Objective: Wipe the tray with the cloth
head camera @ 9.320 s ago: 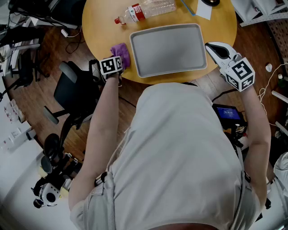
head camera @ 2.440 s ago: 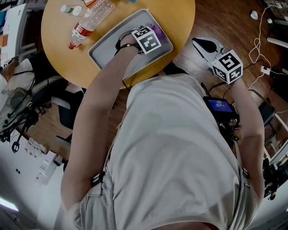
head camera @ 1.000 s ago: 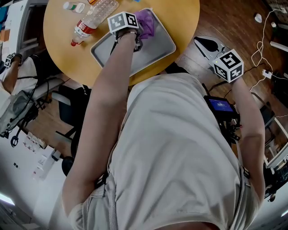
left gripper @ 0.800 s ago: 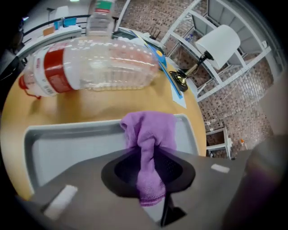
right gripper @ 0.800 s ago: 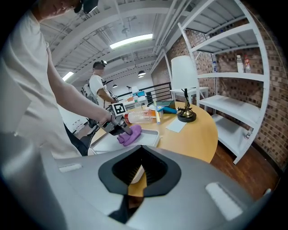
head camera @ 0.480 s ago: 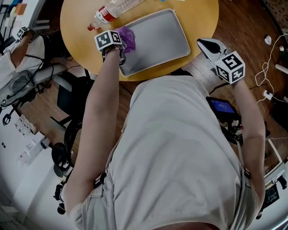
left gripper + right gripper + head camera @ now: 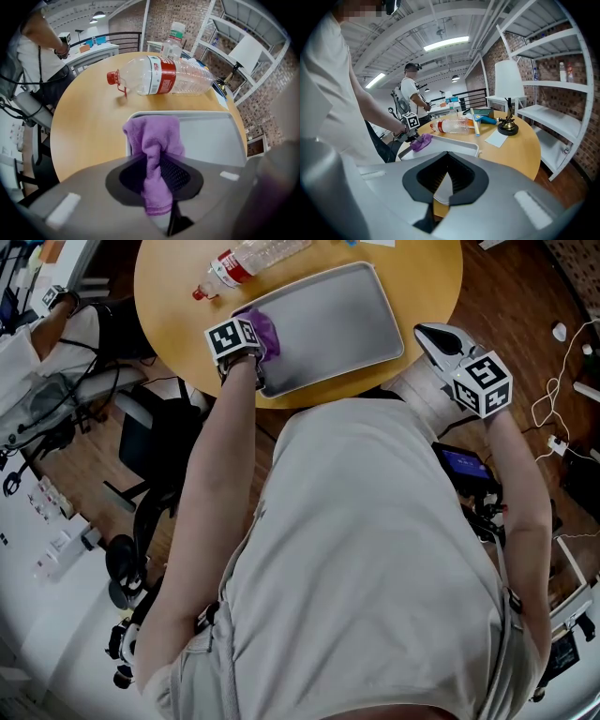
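The purple cloth [image 7: 154, 136] is being gripped between the jaws of the left gripper [image 7: 157, 164], which are being kept clamped on its middle. Its free end is bunching just ahead of the jaw tips and is resting on a corner of the grey tray [image 7: 211, 136]. The tray is lying ahead and to the right of those jaws on the round wooden surface [image 7: 89, 126]. A clear plastic bottle [image 7: 173, 77] is lying on its side farther ahead, beyond the tray. The jaws of the right gripper [image 7: 447, 171] are being held together with nothing between them, and the tray is lying ahead of them.
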`<state>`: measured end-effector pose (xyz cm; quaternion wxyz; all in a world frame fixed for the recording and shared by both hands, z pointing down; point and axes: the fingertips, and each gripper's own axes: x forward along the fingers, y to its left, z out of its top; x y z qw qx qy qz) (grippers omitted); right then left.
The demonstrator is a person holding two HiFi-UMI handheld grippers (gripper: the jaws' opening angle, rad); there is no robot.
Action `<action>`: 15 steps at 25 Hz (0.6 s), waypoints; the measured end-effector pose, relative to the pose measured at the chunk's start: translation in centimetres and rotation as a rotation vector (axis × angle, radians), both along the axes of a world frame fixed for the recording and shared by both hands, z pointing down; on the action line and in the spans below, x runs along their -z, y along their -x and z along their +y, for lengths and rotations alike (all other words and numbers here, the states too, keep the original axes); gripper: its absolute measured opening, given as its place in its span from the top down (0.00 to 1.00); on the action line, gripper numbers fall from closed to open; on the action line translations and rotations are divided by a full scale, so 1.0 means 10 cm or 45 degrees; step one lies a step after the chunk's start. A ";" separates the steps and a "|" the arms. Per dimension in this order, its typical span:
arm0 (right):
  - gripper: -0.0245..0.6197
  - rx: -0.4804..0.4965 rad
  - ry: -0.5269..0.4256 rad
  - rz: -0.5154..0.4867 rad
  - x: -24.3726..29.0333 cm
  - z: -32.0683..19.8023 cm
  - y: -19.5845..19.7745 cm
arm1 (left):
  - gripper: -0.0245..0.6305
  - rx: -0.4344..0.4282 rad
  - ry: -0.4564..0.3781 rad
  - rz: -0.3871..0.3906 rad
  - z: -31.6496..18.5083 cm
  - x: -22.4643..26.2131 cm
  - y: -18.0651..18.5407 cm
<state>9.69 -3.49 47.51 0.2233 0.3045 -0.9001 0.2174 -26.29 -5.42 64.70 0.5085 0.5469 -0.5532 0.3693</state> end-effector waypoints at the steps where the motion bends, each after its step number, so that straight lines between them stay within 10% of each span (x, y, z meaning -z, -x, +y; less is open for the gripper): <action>1: 0.96 -0.002 0.001 -0.001 -0.01 0.00 0.00 | 0.83 -0.001 0.007 0.012 0.04 -0.01 -0.01; 15: 0.96 -0.029 0.033 -0.021 -0.09 0.03 -0.06 | 0.83 -0.126 0.033 0.136 0.25 0.01 -0.95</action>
